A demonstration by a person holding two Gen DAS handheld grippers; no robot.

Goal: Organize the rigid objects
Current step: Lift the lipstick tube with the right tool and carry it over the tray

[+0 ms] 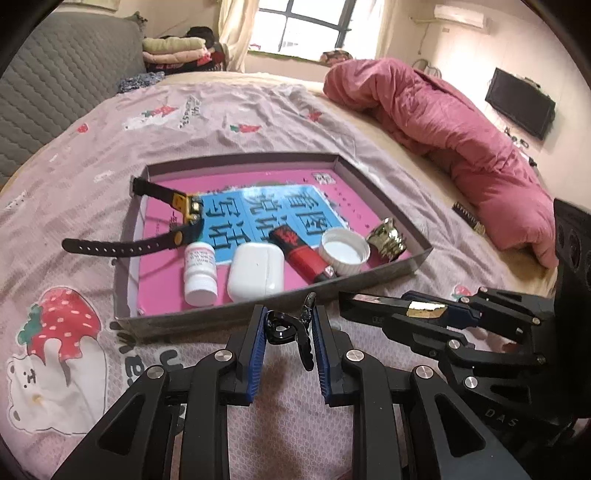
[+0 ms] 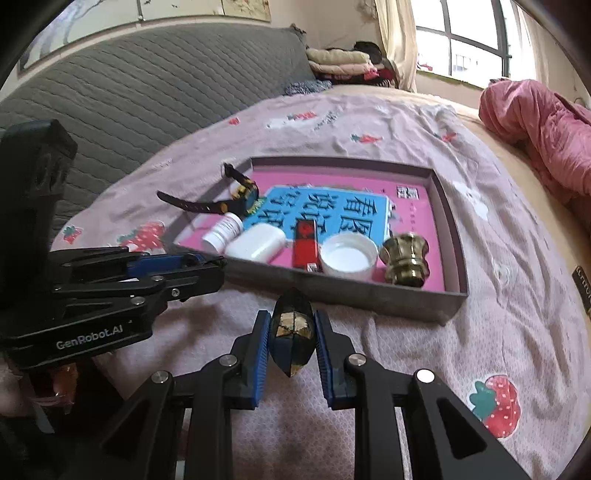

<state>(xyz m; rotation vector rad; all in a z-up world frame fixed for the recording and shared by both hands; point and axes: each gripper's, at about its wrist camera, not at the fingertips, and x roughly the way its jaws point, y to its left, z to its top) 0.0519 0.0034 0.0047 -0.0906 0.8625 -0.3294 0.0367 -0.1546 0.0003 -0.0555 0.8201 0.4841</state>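
Since both tongs are loaded, left tongs clamping a black hair claw clip, right tongs squeezing a dark faceted gem-shaped piece, we've got the tray straight ahead mid-frame, equally close.

**Daylight interior, fisheye optics**

Both views are evenly bright, lit by a window at the far wall, whose panes are overexposed to white. Shadows on the bedsheet are soft and faint. A glossy book cover in the tray carries pale glare. Straight lines bow strongly toward the edges, and black vignette fills the corners. Distant detail looks slightly soft.
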